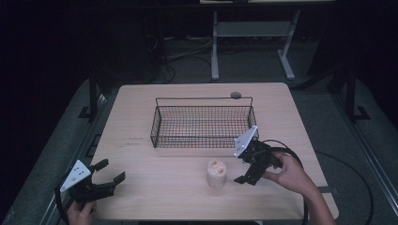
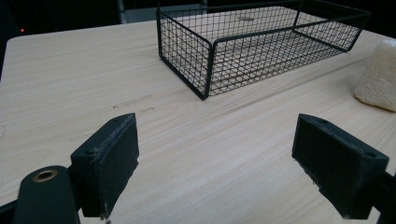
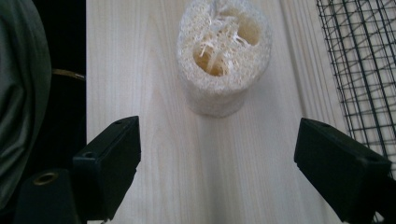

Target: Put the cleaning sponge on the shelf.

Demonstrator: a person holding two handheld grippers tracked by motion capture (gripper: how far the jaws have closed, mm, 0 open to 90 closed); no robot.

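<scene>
The pale loofah piece [image 1: 216, 172] stood upright on end, holes facing up, just in front of the wire basket [image 1: 202, 123], apart from it

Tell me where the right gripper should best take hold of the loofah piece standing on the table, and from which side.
Probably across its round side wall, about mid-height. The loofah piece stands on end, its holed face up, apart from the wire basket. The right gripper is open, facing it with bare table between, so coming straight ahead, one jaw on either side, looks simplest. It looks spongy, so close gently.
</scene>
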